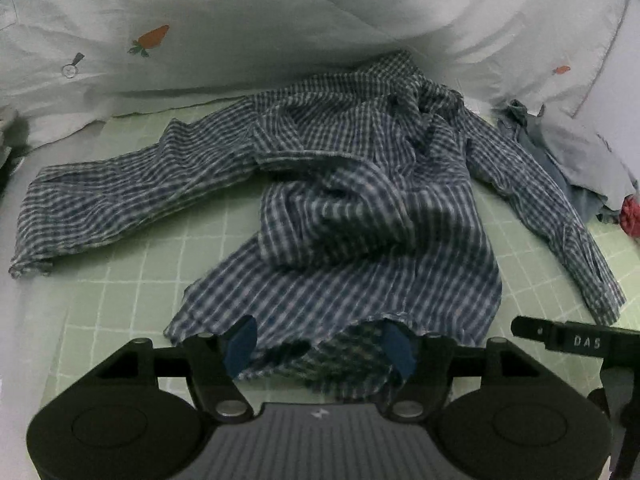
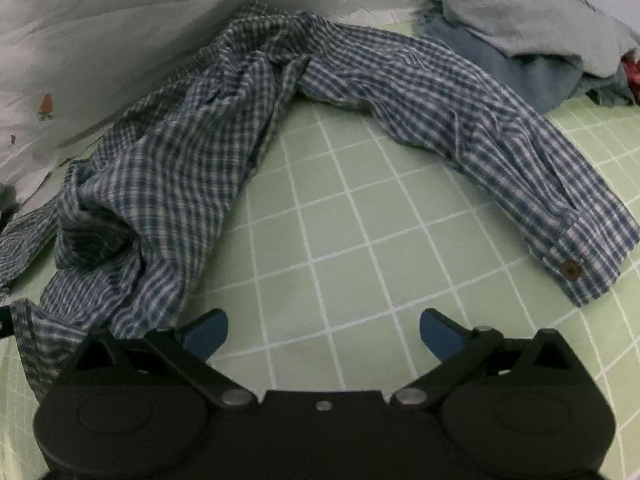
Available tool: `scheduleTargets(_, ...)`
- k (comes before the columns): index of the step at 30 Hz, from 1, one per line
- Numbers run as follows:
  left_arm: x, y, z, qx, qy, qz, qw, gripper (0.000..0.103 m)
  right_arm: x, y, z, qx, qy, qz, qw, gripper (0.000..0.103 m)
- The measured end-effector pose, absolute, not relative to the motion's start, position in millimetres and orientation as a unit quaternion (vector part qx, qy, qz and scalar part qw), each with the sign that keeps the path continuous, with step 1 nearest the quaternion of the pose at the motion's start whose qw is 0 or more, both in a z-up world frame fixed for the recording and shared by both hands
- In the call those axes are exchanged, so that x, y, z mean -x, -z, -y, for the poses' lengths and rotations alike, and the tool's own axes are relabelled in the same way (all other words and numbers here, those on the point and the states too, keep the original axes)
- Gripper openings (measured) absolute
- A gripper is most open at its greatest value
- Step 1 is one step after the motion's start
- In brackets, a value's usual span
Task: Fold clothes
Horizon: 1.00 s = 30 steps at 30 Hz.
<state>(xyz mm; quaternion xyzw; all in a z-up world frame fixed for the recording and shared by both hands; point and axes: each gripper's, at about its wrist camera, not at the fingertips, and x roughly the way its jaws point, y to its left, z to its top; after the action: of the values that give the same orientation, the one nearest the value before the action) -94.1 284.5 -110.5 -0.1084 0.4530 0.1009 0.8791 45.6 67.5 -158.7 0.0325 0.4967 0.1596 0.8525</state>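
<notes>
A blue-and-white checked long-sleeved shirt point(image 1: 360, 208) lies crumpled on a green gridded sheet point(image 1: 120, 296), its sleeves spread to either side. My left gripper point(image 1: 319, 347) is open at the shirt's near hem. The hem lies loose between its blue pads point(image 1: 240, 344), which do not press on it. In the right wrist view the shirt point(image 2: 168, 168) fills the left side, and one sleeve arches right to a cuff with a brown button point(image 2: 570, 268). My right gripper point(image 2: 323, 334) stands wide open over the bare sheet point(image 2: 340, 240), with nothing between its fingers.
A white duvet with carrot prints point(image 1: 160, 20) rises behind the shirt. A heap of grey and blue clothes point(image 2: 520, 40) lies at the back right, with something red point(image 1: 632, 216) beside it. A black part of the other gripper point(image 1: 576, 340) shows at the left wrist view's right edge.
</notes>
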Motion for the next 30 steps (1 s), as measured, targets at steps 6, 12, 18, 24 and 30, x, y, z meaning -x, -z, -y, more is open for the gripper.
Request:
scheduleTargets(6, 75.6, 128.1, -272.9, 0.056, -0.068, -0.478, 0.874, 0.066, -47.5, 159.3, -74.9, -0.009, -0.161, -0.499, 0.851, 0.103)
scheduleTargets(12, 66.9, 146.2, -265.4, 0.029, -0.039, -0.498, 0.866, 0.068, -46.9, 159.2, -83.1, 0.017, -0.159, -0.499, 0.852, 0.103)
scheduleTargets(18, 74.1, 132.8, -282.0, 0.101, -0.027, -0.477, 0.873, 0.068, -43.2, 158.7, -87.4, 0.029, -0.157, -0.501, 0.851, 0.103)
scheduleTargets(24, 78.8, 107.6, -306.2, 0.195, -0.042, -0.426, 0.883, 0.068, -41.0, 158.6, -90.1, 0.032, -0.154, -0.502, 0.850, 0.103)
scheduleTargets(30, 75.5, 103.7, -320.6, 0.227, -0.073, -0.410, 0.880, 0.068, -41.8, 159.3, -88.8, 0.029, -0.157, -0.502, 0.850, 0.103)
